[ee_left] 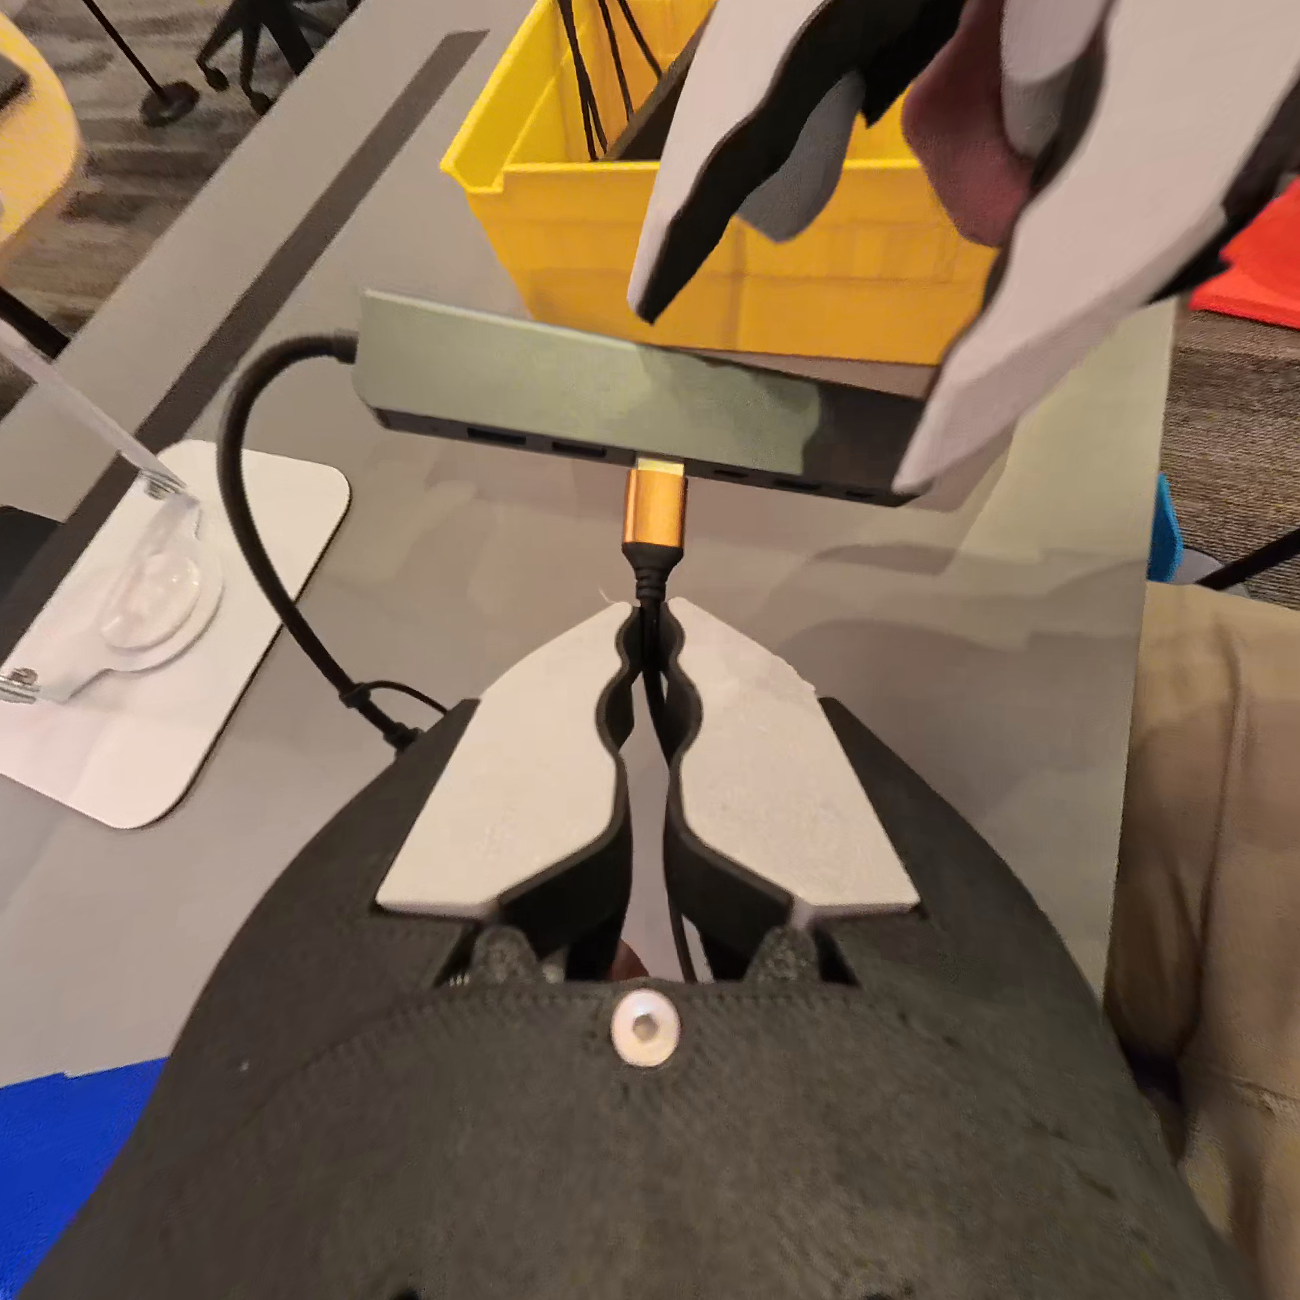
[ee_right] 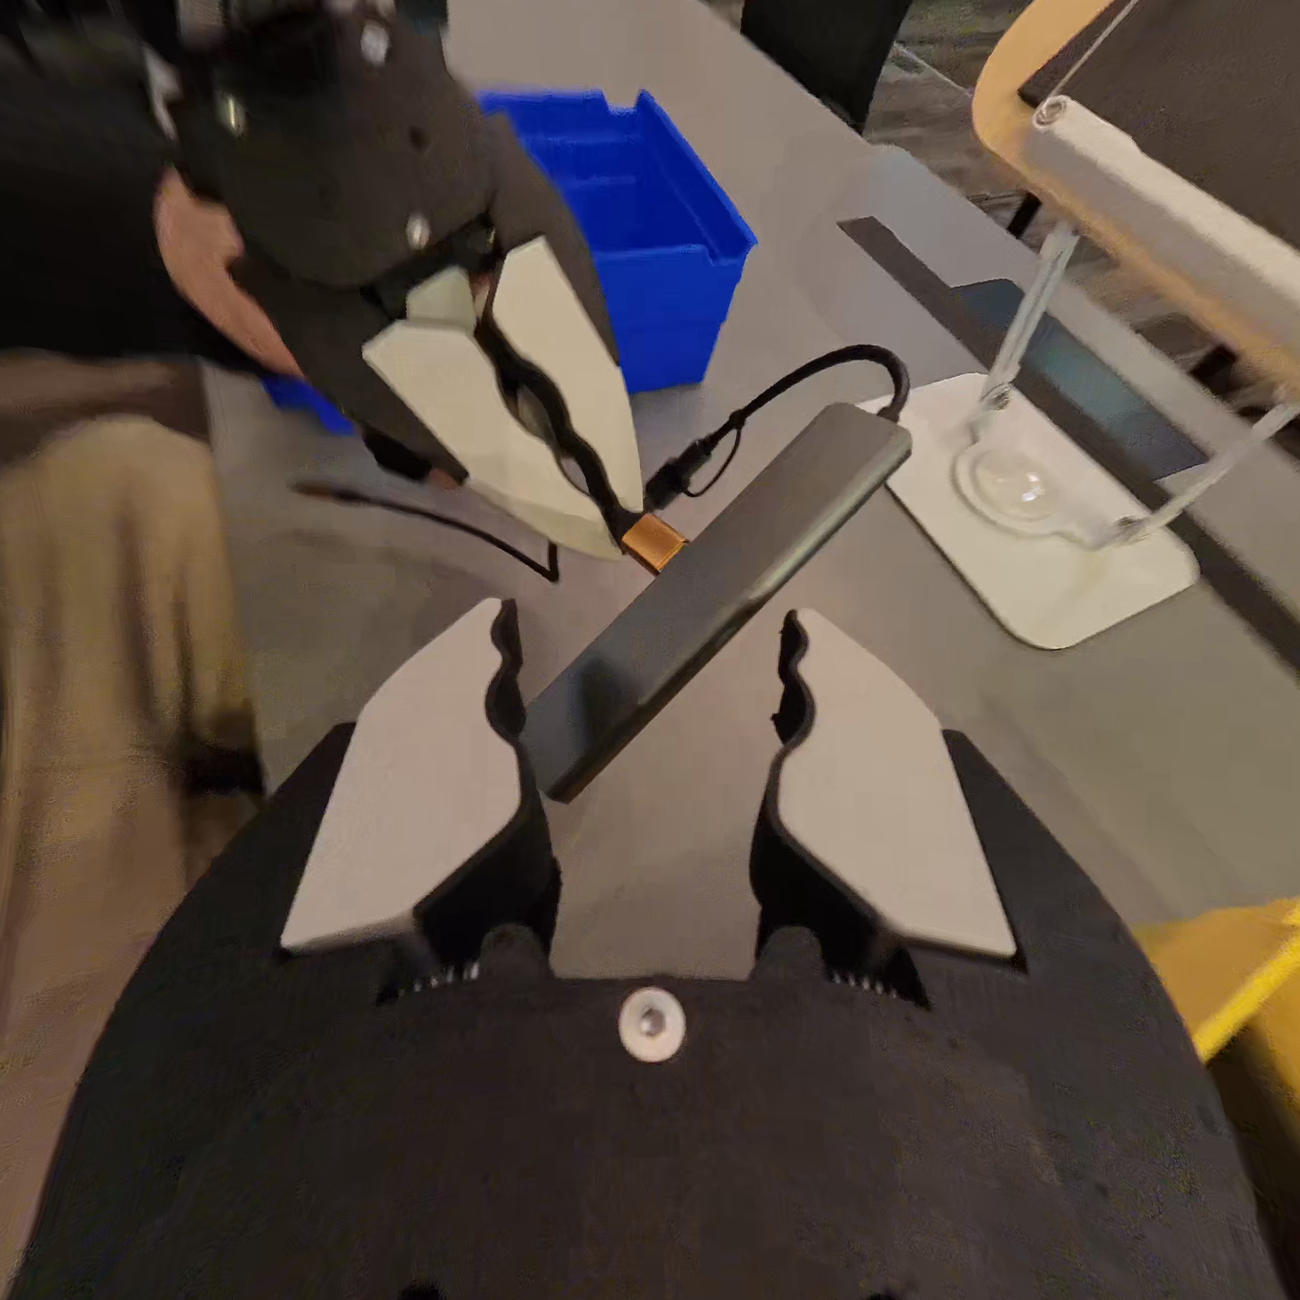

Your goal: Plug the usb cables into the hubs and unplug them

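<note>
A grey USB hub [ee_left: 563,380] lies on the grey table, with its own black lead [ee_left: 239,492] curling off its left end. A copper-coloured USB plug [ee_left: 654,517] sits in a port on the hub's front edge, with a little of its metal tip showing. My left gripper [ee_left: 651,608] is shut on the plug's black cable [ee_left: 651,584] just behind the plug. My right gripper [ee_right: 651,619] is open and straddles the near end of the hub [ee_right: 710,605]; its left finger [ee_right: 422,760] touches the hub, the other stands apart. The right gripper also shows in the left wrist view [ee_left: 774,397].
A yellow bin [ee_left: 703,232] holding black cables stands right behind the hub. A blue bin [ee_right: 654,232] stands behind my left gripper [ee_right: 622,527]. A white base plate [ee_left: 162,619] with a clear stand sits left of the hub. A person's tan trouser leg [ee_left: 1224,844] is at the table edge.
</note>
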The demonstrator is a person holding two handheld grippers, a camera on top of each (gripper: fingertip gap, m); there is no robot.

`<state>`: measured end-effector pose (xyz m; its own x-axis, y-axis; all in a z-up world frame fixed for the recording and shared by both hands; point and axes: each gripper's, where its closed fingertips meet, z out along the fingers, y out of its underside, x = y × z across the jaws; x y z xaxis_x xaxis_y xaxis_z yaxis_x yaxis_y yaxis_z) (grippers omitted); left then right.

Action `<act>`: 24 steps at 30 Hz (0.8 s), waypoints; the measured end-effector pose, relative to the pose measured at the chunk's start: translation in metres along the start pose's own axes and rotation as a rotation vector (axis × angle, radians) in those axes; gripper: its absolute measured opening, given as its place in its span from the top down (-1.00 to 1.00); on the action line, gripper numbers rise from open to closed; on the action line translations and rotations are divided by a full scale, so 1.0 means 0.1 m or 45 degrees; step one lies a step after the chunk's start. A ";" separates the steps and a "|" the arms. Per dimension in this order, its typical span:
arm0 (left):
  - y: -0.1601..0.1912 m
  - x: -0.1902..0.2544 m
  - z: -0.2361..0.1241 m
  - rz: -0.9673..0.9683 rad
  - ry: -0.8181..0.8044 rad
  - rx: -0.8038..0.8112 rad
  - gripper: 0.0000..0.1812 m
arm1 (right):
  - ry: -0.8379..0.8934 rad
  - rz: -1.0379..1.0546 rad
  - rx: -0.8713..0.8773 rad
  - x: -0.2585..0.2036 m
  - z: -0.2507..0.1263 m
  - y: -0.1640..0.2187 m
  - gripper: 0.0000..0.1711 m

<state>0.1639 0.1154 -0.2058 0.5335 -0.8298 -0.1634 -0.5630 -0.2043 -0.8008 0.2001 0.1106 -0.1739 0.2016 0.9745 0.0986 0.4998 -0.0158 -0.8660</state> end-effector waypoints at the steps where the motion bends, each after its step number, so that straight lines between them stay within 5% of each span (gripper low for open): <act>1: 0.01 0.00 0.00 -0.010 0.013 -0.007 0.96 | 0.039 -0.105 -0.060 -0.02 0.03 0.04 0.12; 11: 0.07 -0.04 -0.08 -0.208 0.182 -0.032 0.96 | 0.383 -0.809 -0.287 0.01 0.16 0.16 -0.01; 19: 0.09 -0.01 -0.16 -0.280 0.284 -0.045 0.97 | 0.558 -1.032 -0.327 0.06 0.24 0.12 0.48; 24: 0.11 0.05 -0.18 -0.296 0.339 -0.081 0.97 | 0.606 -1.104 -0.321 0.02 0.28 0.04 0.49</act>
<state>0.1490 0.1000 -0.2047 0.4736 -0.8618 0.1816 -0.4885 -0.4285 -0.7601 0.1792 0.1189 -0.1910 -0.0276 0.4838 0.8747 0.7844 0.5529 -0.2811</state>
